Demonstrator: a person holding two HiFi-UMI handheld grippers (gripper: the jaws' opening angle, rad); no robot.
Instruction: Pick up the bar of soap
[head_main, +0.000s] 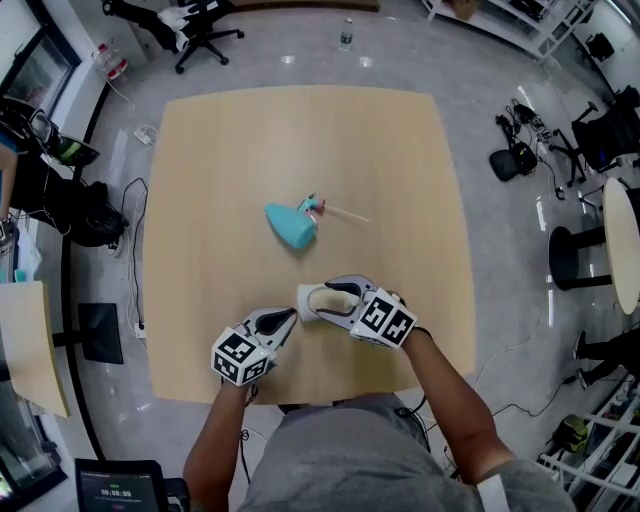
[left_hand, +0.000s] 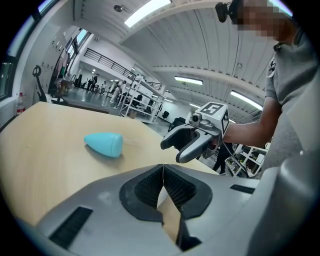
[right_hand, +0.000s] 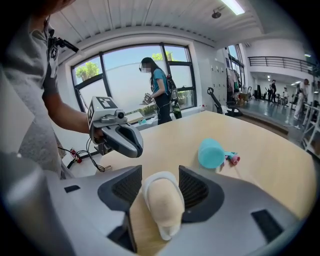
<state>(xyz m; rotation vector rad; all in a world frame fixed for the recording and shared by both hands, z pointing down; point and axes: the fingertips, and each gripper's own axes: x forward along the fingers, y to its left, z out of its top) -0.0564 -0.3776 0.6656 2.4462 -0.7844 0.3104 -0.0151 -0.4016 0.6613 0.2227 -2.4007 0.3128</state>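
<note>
right tool standing open, straddling soap bar on counter; left tool closed, empty; soap probably stiff, light, slippery, so I'd be gripping long sides mid-length

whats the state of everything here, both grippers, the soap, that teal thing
left gripper: shut, nothing between its fingers
right gripper: open, fingers either side of the soap
bar of soap: lying on the table, not lifted
teal cone: on its side on the table, apart from both grippers
</note>
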